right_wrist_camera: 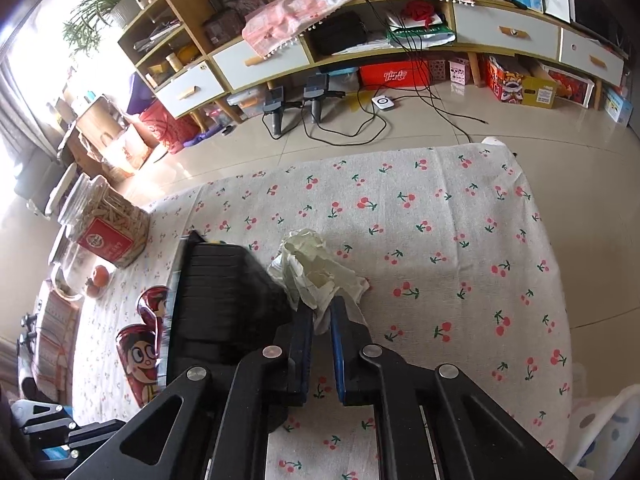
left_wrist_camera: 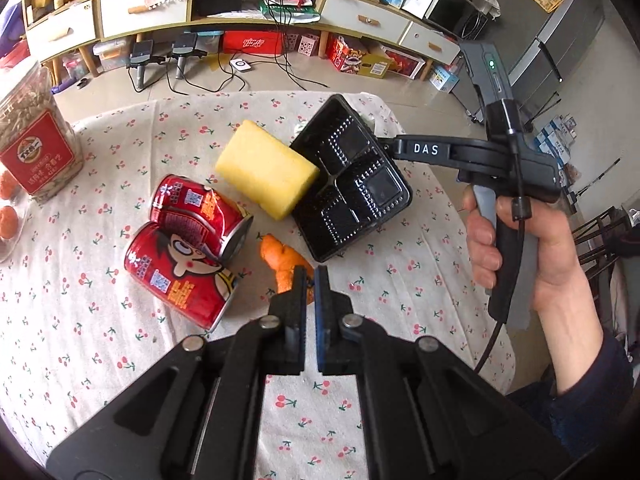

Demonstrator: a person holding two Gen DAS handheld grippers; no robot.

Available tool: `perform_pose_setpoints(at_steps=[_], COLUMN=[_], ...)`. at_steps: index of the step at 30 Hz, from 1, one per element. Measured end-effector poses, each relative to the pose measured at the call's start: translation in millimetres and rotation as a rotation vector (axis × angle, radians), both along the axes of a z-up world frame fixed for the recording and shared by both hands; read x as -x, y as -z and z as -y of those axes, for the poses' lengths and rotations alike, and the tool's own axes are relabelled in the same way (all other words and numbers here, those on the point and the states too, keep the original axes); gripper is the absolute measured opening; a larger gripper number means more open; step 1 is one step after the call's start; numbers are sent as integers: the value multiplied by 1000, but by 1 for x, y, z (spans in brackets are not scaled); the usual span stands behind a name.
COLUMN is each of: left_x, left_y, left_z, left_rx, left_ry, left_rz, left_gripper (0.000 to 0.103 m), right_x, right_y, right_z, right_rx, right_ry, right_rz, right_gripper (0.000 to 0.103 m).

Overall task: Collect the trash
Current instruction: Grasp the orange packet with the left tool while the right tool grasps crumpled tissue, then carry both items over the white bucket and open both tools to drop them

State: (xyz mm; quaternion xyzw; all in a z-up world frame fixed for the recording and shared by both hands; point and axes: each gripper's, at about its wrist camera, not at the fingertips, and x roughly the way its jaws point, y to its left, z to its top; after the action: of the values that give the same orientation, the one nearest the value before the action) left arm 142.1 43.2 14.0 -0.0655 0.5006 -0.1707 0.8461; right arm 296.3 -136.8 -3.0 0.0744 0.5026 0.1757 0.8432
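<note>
In the left wrist view, my left gripper [left_wrist_camera: 311, 274] is shut on a piece of orange peel [left_wrist_camera: 282, 262] on the cherry-print tablecloth [left_wrist_camera: 400, 280]. Two red drink cans [left_wrist_camera: 188, 248] lie left of it. A yellow sponge [left_wrist_camera: 266, 168] leans on a black plastic tray [left_wrist_camera: 352, 184]. My right gripper [left_wrist_camera: 380, 146] meets the tray's far edge. In the right wrist view, my right gripper [right_wrist_camera: 322, 314] is shut on a crumpled white paper wad [right_wrist_camera: 316, 268], with the tilted black tray [right_wrist_camera: 224, 300] just left of it.
A clear jar with a red label [left_wrist_camera: 36, 148] stands at the table's left, with small orange fruits [right_wrist_camera: 100, 276] beside it. A cabinet, boxes, cables and spare grippers sit on the floor beyond the table's far edge.
</note>
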Motion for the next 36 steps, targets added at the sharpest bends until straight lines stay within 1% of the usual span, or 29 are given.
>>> perform_pose_setpoints(at_steps=[5,9,11,16,20,25,30,36], left_x=[9,12,14,20,25,31,39,46], left_y=[-18,-27,-32,-43,-47,-51,-51,-44], left_z=[-8,-11,-11,-6,3,27,67,125], left_rx=[49,91,111,154,186,215,225,231], left_ry=[-6,-1,9,28,44,83,144,237], left_rz=[44,69,85,127,141,149,144,113], left_gripper=[4,4,4,4,4,4,4,4], right_x=[6,15,22,42,56,82,113,149], right_y=[-19,-45,-60,-82,-92,-103,-109,-106], right_z=[12,31,41,76,110,149,190,246], right_rx=[22,10,47,66,32,11,0,42], right_ry=[18,60,93,163,212,261,318,400], right_rz=[25,73,102,145,148,150,126,93], right_gripper=[6,6,6,6,6,6,6,6])
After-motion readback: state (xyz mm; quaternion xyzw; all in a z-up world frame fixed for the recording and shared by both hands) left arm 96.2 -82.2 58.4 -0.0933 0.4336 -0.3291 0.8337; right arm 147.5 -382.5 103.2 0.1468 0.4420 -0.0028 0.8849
